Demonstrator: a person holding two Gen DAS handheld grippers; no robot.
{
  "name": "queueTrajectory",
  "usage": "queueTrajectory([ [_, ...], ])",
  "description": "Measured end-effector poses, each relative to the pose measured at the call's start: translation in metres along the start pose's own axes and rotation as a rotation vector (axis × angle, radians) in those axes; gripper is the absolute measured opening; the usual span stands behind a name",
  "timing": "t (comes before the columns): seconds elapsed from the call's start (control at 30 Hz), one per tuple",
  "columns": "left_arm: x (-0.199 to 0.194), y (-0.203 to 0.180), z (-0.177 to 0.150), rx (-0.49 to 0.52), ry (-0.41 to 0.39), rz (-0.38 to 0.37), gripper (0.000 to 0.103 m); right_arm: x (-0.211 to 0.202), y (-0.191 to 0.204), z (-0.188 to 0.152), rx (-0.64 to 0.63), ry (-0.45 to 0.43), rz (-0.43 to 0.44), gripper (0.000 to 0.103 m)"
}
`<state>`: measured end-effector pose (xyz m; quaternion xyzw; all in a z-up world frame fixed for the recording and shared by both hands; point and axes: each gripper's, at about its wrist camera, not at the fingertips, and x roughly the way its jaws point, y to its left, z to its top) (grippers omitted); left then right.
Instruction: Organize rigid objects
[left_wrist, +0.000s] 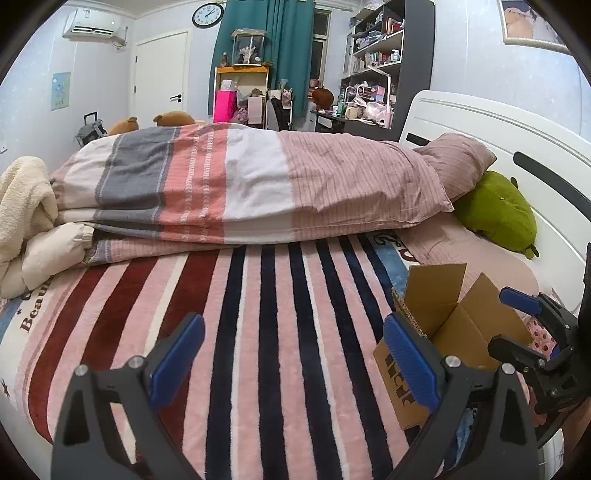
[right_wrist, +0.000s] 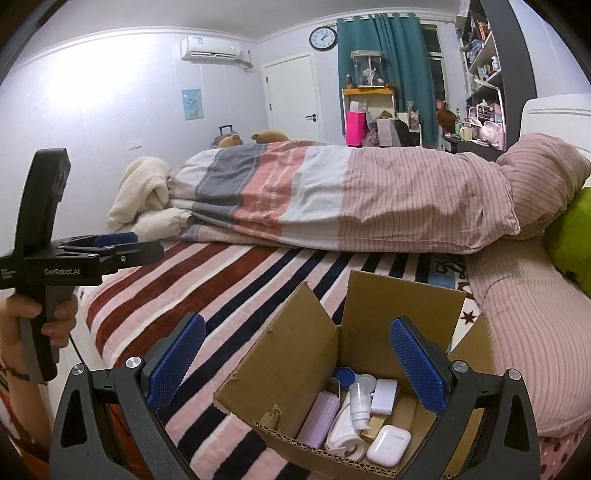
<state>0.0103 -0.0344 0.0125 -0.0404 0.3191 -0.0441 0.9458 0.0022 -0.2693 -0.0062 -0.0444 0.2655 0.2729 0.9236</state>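
An open cardboard box (right_wrist: 295, 369) stands on the striped blanket at the bed's near edge. Inside it lie a white earbud case (right_wrist: 388, 445), a white tube (right_wrist: 360, 404), a lilac case (right_wrist: 319, 417), a white block (right_wrist: 384, 395) and a blue cap (right_wrist: 344, 377). My right gripper (right_wrist: 297, 369) is open and empty, hovering over the box. My left gripper (left_wrist: 293, 360) is open and empty above the blanket, left of the box (left_wrist: 454, 325). The left gripper also shows in the right wrist view (right_wrist: 122, 243), and the right gripper in the left wrist view (left_wrist: 517, 321).
A folded striped duvet (left_wrist: 240, 184) lies across the bed behind the blanket (left_wrist: 258, 314). A pink pillow (right_wrist: 535, 332) and a green plush (left_wrist: 498, 210) lie by the white headboard (left_wrist: 480, 125). A cream blanket (left_wrist: 22, 206) is heaped at the left.
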Motion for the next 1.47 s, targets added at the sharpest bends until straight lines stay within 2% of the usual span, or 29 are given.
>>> queueTrajectory([
  [1.47, 0.0004, -0.0003, 0.0001, 0.004, 0.004, 0.009, 0.096, 0.0017, 0.0014, -0.0033, 0.020, 0.008, -0.009, 0.101],
])
